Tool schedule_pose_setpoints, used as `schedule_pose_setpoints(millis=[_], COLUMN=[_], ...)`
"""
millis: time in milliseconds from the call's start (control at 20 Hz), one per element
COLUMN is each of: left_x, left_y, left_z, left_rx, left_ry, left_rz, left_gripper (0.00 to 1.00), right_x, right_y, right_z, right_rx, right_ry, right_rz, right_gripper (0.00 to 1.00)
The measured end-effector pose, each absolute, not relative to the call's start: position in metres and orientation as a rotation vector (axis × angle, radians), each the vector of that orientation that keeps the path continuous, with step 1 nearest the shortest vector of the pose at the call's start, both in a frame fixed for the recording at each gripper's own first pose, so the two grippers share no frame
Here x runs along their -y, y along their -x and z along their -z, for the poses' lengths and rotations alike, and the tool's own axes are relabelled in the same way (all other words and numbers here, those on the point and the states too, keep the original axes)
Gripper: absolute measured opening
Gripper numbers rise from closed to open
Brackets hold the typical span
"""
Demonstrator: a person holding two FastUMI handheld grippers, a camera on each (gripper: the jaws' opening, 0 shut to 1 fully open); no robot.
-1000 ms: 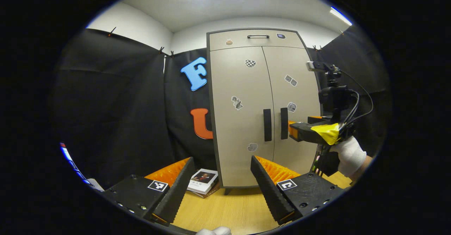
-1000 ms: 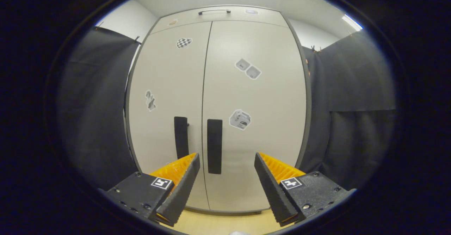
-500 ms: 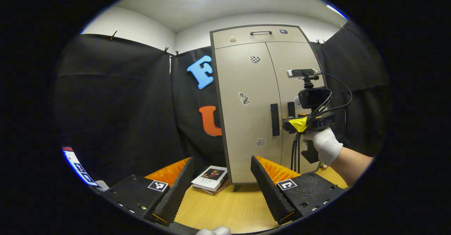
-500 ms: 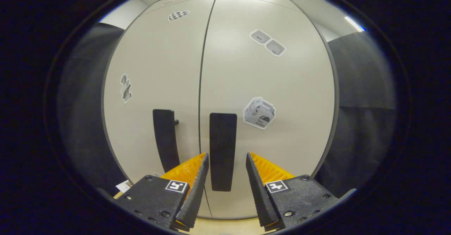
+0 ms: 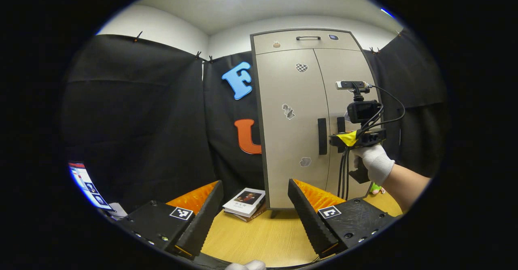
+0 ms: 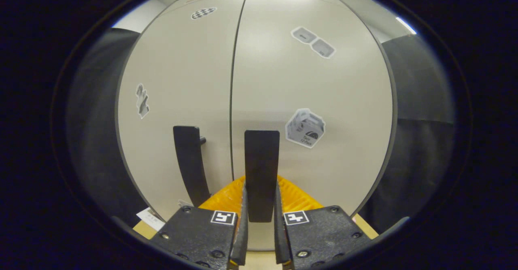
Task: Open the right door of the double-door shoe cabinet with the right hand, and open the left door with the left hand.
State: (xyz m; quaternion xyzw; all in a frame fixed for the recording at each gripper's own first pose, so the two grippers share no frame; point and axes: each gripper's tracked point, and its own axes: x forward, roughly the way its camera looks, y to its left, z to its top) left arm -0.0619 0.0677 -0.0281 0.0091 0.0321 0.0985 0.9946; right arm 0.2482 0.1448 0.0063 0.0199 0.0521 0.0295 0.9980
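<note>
The beige shoe cabinet (image 5: pixel 291 100) stands on the wooden floor with both doors shut. In the right gripper view, my right gripper (image 6: pixel 260 187) is shut on the black vertical handle (image 6: pixel 262 160) of the right door (image 6: pixel 323 92), one finger pressing on each side. The left door (image 6: pixel 182 79) and its black handle (image 6: pixel 187 156) are just to the left. In the left gripper view, the right gripper (image 5: pixel 338 140), held by a white-gloved hand (image 5: pixel 374 162), sits at the right handle (image 5: pixel 341 123). My left gripper (image 5: pixel 255 183) is open and well short of the left handle (image 5: pixel 322 136).
A short stack of books (image 5: pixel 247 201) lies on the wooden floor (image 5: pixel 251 237) beside the cabinet's left foot. A drawer with a dark handle (image 5: pixel 307 38) tops the cabinet. Black cloth walls close in on both sides. A printed sheet (image 5: pixel 87 183) hangs at far left.
My right gripper moved up to the right door's handle and shut on it. The left gripper drifted slightly, staying open and back from the cabinet.
</note>
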Motion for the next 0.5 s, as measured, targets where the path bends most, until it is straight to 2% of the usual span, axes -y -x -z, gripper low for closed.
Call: schedule_pose_setpoints(millis=[500], left_x=[-0.060], left_y=[0.073], left_z=[0.029], left_rx=[-0.038], left_ry=[0.008], left_rz=[-0.134], left_gripper=[0.96], right_x=[-0.122], right_y=[-0.184], right_z=[-0.002], right_rx=[-0.096], right_ry=[-0.034], right_rz=[-0.109], right_gripper=[0.23])
